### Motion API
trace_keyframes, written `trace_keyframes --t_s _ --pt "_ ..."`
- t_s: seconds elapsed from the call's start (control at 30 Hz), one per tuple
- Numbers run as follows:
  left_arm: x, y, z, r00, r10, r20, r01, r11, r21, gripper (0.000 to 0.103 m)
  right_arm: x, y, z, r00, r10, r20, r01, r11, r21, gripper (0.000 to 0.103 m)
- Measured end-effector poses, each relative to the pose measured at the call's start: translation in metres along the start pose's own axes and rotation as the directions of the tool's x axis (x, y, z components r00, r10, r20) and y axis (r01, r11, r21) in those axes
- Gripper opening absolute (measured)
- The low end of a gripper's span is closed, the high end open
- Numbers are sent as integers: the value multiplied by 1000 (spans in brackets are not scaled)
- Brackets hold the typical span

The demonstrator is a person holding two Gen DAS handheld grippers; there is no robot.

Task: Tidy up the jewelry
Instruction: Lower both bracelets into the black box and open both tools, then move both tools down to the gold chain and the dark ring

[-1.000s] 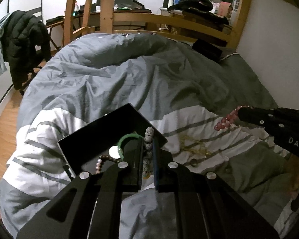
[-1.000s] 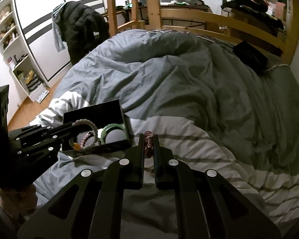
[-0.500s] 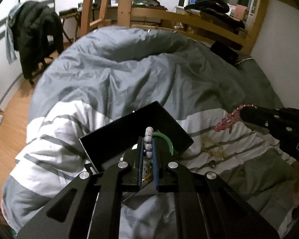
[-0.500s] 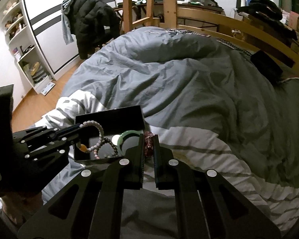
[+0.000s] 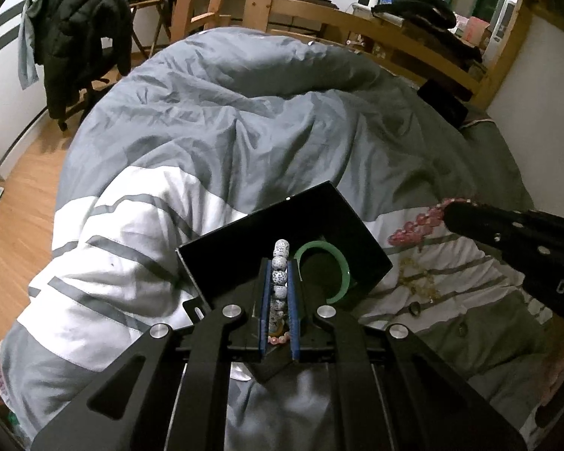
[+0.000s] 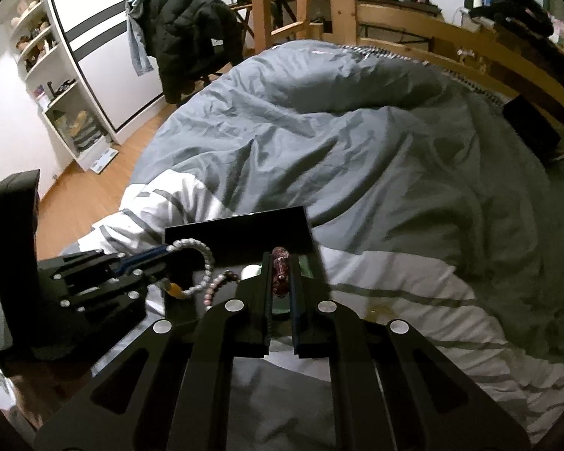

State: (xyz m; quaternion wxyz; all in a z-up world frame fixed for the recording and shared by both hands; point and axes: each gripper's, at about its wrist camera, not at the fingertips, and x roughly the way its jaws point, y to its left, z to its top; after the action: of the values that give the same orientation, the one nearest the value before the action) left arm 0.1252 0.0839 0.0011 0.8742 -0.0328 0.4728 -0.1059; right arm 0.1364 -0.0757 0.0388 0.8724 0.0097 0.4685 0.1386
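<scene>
The left gripper (image 5: 280,293) is clamped on a bracelet of white, dark-speckled beads (image 5: 280,274), whose loop hangs over the open black rectangular jewelry box (image 5: 244,236). At two o'clock from its tips, inside the box, lies a green jade bangle (image 5: 338,267). In the right wrist view a second strand of small pinkish beads (image 6: 216,285) lies in the box by the white loop.

The right gripper (image 6: 280,274) is pinched tight on a bracelet of dark red beads (image 6: 280,268), held above the box's near right corner. From the left wrist view that red strand (image 5: 417,221) dangles at three o'clock, past the box's right edge.

The box sits on a grey and white striped duvet (image 5: 222,124) covering the bed. At four o'clock from the box, a tangled thin gold chain (image 5: 421,278) and a small dark ring (image 5: 415,307) rest on the white band of the duvet.
</scene>
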Motion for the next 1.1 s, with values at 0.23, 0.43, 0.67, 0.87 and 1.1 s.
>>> trace_keyframes --t_s 0.23,0.43,0.67,0.87,1.1 --pt "1 7 1 1000 -9 -4 9 1000 -28 8 22 5 0 999 10 -35 -10 1000 15 8" --pt "9 12 1 999 -4 -38 2 999 -47 8 48 3 -5 997 12 -80 -10 1000 19 8" --pt "15 17 4 998 12 -58 -16 998 -65 9 77 3 -11 992 41 -123 -38 999 33 9" --pt "-1 15 5 1000 24 20 -22 998 -61 65 79 2 -12 991 32 -128 -28 999 33 34" --pt "-14 3 6 996 -27 88 30 999 -26 80 37 -35 -14 999 -10 -47 14 997 82 74"
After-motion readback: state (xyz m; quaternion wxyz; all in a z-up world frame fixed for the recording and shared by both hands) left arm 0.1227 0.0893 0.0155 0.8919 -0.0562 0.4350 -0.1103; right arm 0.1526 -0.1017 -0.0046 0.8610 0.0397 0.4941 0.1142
